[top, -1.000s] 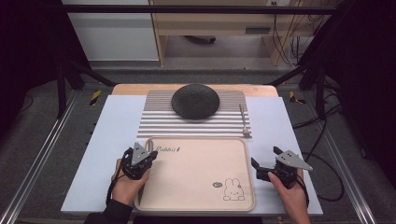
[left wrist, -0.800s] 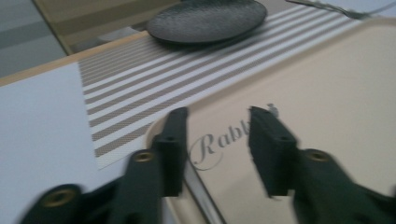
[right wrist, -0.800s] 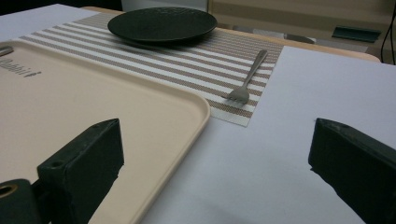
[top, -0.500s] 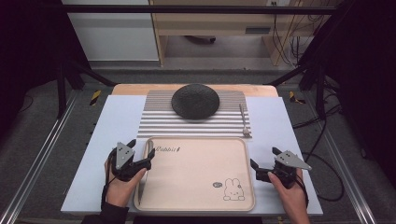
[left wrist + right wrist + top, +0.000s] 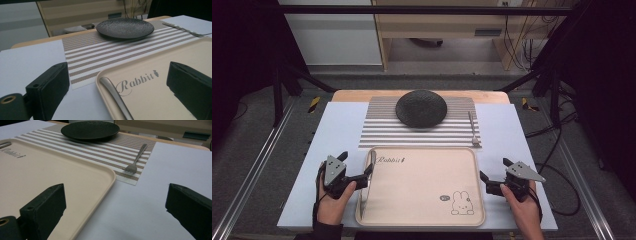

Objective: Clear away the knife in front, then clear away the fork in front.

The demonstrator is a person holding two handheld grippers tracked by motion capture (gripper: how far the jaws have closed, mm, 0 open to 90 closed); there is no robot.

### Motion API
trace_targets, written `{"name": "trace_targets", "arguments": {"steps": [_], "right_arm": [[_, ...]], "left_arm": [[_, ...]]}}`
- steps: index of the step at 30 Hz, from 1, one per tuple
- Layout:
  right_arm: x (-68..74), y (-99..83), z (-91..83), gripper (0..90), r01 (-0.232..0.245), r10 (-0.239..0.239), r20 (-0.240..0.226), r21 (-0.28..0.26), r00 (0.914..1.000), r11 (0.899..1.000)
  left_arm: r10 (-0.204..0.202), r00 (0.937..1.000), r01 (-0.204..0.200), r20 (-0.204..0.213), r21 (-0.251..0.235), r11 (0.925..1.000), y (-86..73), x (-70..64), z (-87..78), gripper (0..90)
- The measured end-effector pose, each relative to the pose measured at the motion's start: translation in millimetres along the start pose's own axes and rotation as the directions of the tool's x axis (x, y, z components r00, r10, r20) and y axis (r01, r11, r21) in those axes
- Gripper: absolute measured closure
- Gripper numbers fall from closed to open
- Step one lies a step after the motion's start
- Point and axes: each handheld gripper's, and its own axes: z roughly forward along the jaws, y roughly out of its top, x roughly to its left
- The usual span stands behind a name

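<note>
While the high view looks down on the table, the left gripper [image 5: 362, 176] sits at the left rim of the beige tray [image 5: 422, 190], its fingers spread, one tip over the rim and the other on the pale table [image 5: 332, 130] outside it. A slim metal utensil handle [image 5: 366, 190] lies along the tray's left edge, just beside those fingertips on their inner side. The right gripper [image 5: 484, 181] rests by the tray's right rim, its fingers also apart and pinching nothing, the tips just outside the edge. Beyond both sets of fingers lies the striped placemat [image 5: 419, 132], carrying a dark plate [image 5: 421, 107] at its middle and a fork [image 5: 472, 127] near its right edge.

In the left gripper view, the two black fingers [image 5: 47, 87] stand wide apart with the tray's [image 5: 155, 90] corner between them. The left finger hangs over the bare table [image 5: 27, 62], the right over the tray's floor near the word "Rabbit". The utensil handle [image 5: 113, 96] runs between the fingers, closer to the left one, lying on the tray just inside its rim; neither finger touches it. Ahead of the fingers stretch the placemat [image 5: 100, 55] and the plate [image 5: 125, 27], with the fork [image 5: 185, 28] off to the far right.

In the right gripper view, the fingers [image 5: 43, 206] are spread wide and empty. The left finger is over the tray [image 5: 50, 175], the right over the table [image 5: 180, 165], and the tray's rim passes between them. The fork [image 5: 137, 157] lies ahead, between the fingers' lines, on the placemat's [image 5: 100, 147] edge, with the plate [image 5: 90, 130] farther off to the left.
</note>
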Motion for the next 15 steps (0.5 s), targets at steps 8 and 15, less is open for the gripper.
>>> {"name": "trace_targets", "arguments": {"steps": [8,15], "right_arm": [[0.3,-0.3,0.8,3.6,-0.008,0.008,-0.009,0.003,0.9999,1.000],[-0.2,2.5,4.0,3.8,-0.041,0.041,-0.021,0.004,0.9989,0.999]], "left_arm": [[-0.026,0.9995,0.025,-0.018,-0.022,0.9994,-0.8,7.3,-3.2,3.8],[-0.058,0.9979,0.057,-0.028,-0.048,0.9972,-2.1,14.2,-6.2,3.5]]}}
